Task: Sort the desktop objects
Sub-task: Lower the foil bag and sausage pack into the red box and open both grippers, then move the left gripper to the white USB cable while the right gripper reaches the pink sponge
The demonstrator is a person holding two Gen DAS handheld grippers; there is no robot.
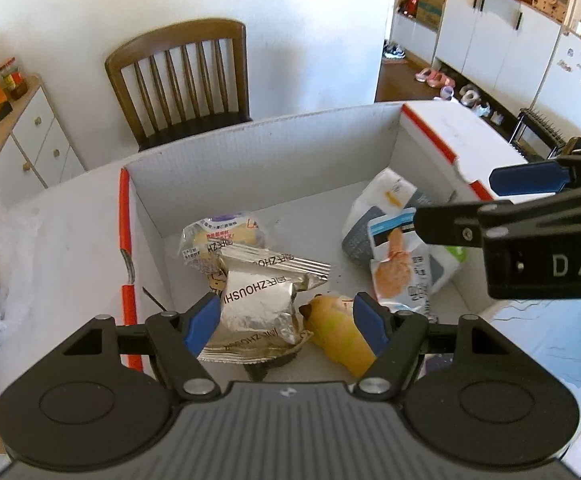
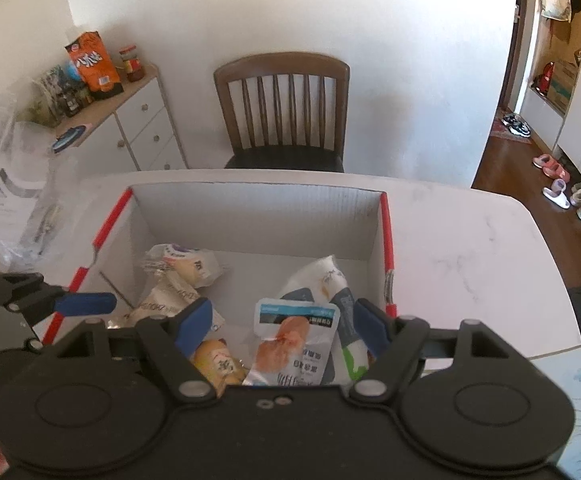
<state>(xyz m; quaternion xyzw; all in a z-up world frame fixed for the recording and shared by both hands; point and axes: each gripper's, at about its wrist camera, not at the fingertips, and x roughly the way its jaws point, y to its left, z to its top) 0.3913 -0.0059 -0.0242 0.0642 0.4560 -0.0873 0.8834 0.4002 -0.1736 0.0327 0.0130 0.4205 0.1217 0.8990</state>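
A white cardboard box [image 1: 250, 168] with red edges stands on the table and holds several snack packets. My left gripper [image 1: 286, 320] hangs open over its near left part, above a silver packet [image 1: 256, 304] and a yellow bun packet [image 1: 340, 336]; its pads touch neither. Behind them lies a clear packet with a pale bun [image 1: 222, 236]. My right gripper [image 2: 283, 324] is open above a blue-topped packet with orange food [image 2: 294, 340], beside a white and grey pouch [image 2: 322, 276]. From the left wrist, the right gripper [image 1: 456, 202] shows over that pouch [image 1: 382, 200].
A wooden chair [image 2: 282, 108] stands behind the table against the wall. A white drawer cabinet [image 2: 138, 128] at the left carries an orange bag and jars. Crumpled clear plastic [image 2: 6, 200] lies left of the box. The marble tabletop [image 2: 470, 248] stretches right of the box.
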